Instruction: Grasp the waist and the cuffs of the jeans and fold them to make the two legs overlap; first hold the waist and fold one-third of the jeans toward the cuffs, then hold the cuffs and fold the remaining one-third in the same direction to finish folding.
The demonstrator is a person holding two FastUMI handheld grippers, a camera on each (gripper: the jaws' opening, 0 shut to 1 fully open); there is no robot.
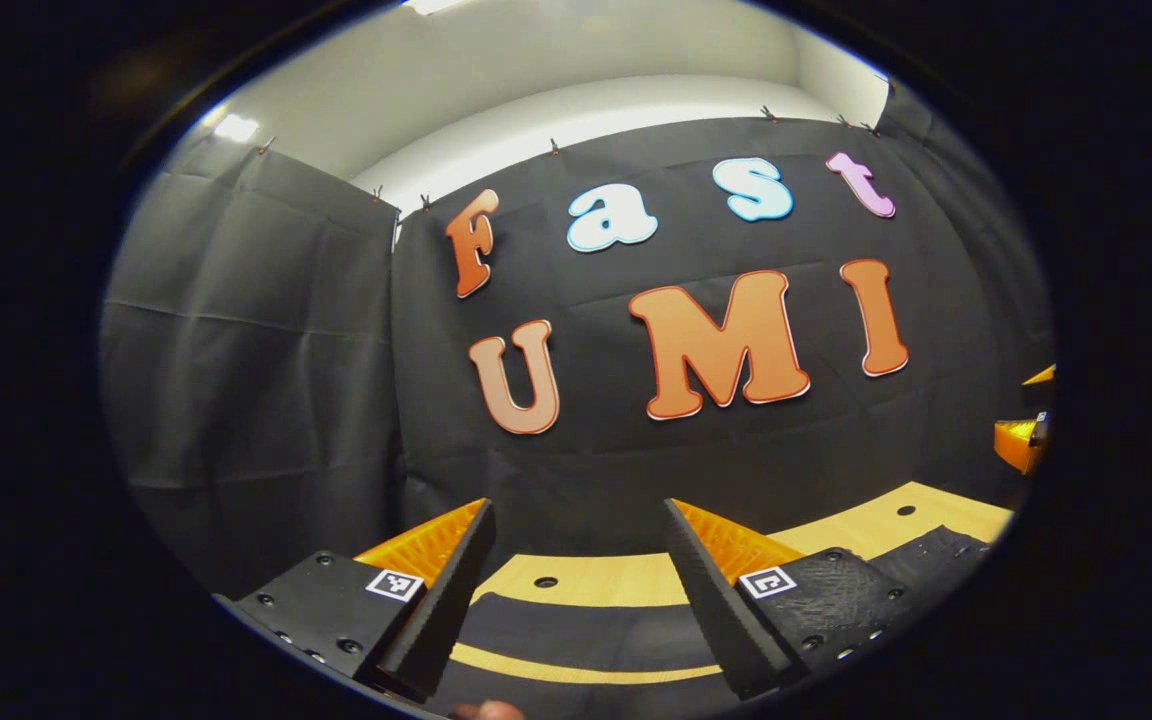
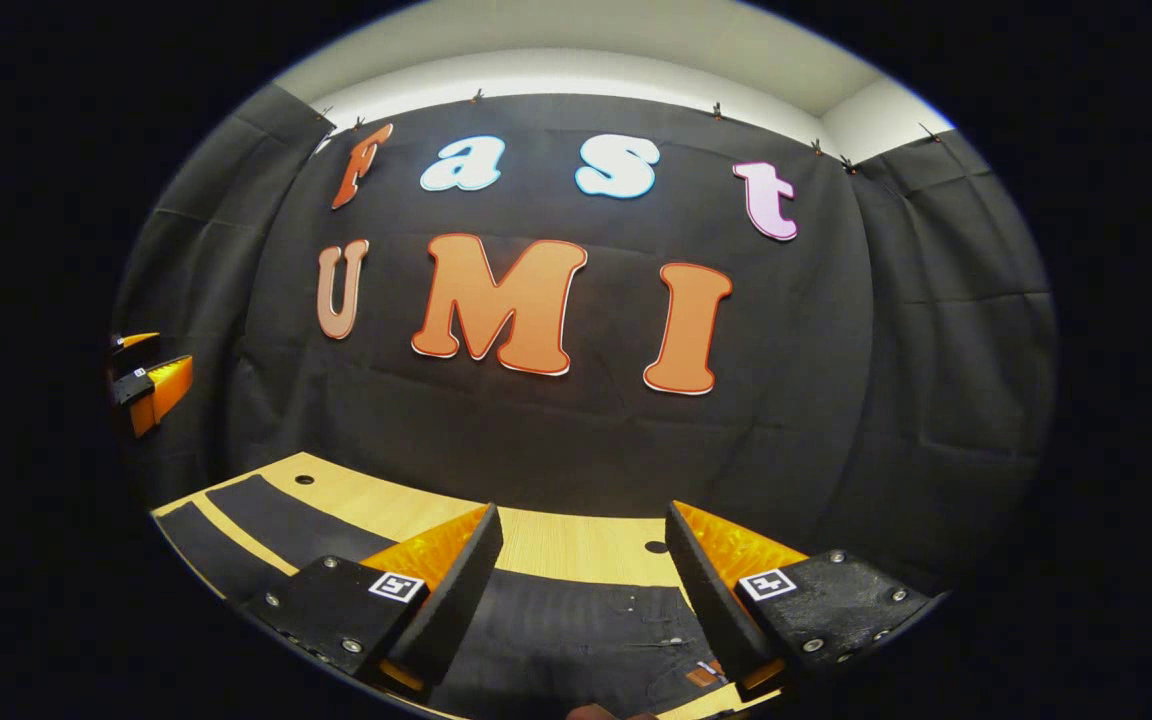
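Note:
Dark jeans (image 2: 576,640) lie flat on the wooden table (image 2: 576,545). In the right gripper view the waist end, with a small label, sits just below my right gripper (image 2: 583,512), and the two legs run off to the left. That gripper is open and holds nothing. In the left gripper view the legs of the jeans (image 1: 576,625) lie below my left gripper (image 1: 577,510), with a thin strip of wood showing between them. This gripper is open too, above the cloth. Each gripper shows at the edge of the other's view: right gripper (image 1: 1021,440), left gripper (image 2: 151,385).
The booth's black cloth wall (image 1: 266,400) stands close behind the table's far edge. The table top has small round holes (image 1: 545,582) along its back. Bare wood (image 2: 386,505) runs between the jeans and the wall.

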